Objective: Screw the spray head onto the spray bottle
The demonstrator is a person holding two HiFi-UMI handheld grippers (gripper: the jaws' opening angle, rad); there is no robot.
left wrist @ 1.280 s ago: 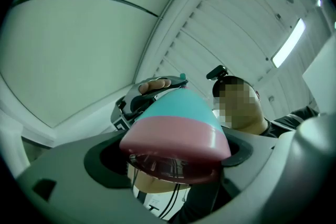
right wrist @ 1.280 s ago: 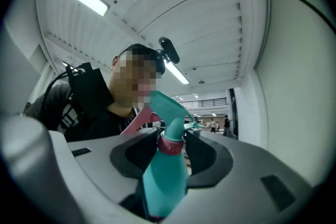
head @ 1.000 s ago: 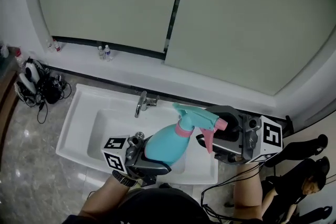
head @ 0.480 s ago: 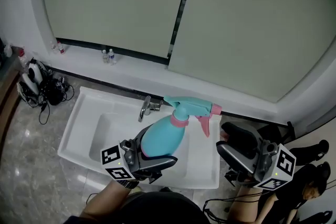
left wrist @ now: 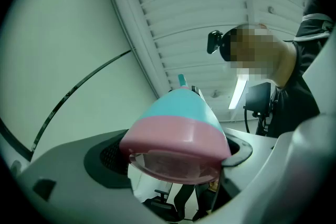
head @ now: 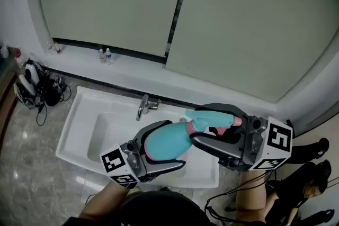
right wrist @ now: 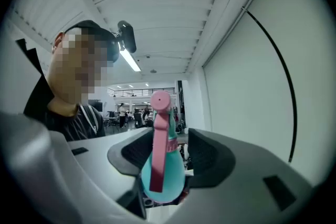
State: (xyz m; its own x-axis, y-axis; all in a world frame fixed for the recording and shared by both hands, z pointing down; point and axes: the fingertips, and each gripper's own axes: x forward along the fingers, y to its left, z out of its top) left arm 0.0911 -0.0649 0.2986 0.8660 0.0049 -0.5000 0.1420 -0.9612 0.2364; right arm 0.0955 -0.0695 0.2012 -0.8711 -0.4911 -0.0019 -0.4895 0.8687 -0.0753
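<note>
In the head view my left gripper (head: 159, 150) is shut on the belly of the turquoise spray bottle (head: 165, 144), which lies tilted with its neck toward the right. Seen from the left gripper view, the bottle's pink base (left wrist: 176, 139) fills the space between the jaws. The turquoise and pink spray head (head: 211, 120) sits on the bottle's neck. My right gripper (head: 198, 125) reaches in from the right, one finger on each side of that head. Its jaws have just been opening. In the right gripper view the pink trigger (right wrist: 159, 149) stands between the pads, which do not clamp it.
Below the bottle is a white sink (head: 74, 114) with a chrome faucet (head: 144, 106). Headphones and cables (head: 34, 87) lie at the left on the marble counter. Two small bottles (head: 105, 53) stand on the far ledge. A person (head: 310, 180) sits at the lower right.
My right gripper came back up from the lower right and now brackets the spray head. The left gripper rolled, and the bottle's head dropped lower and further right.
</note>
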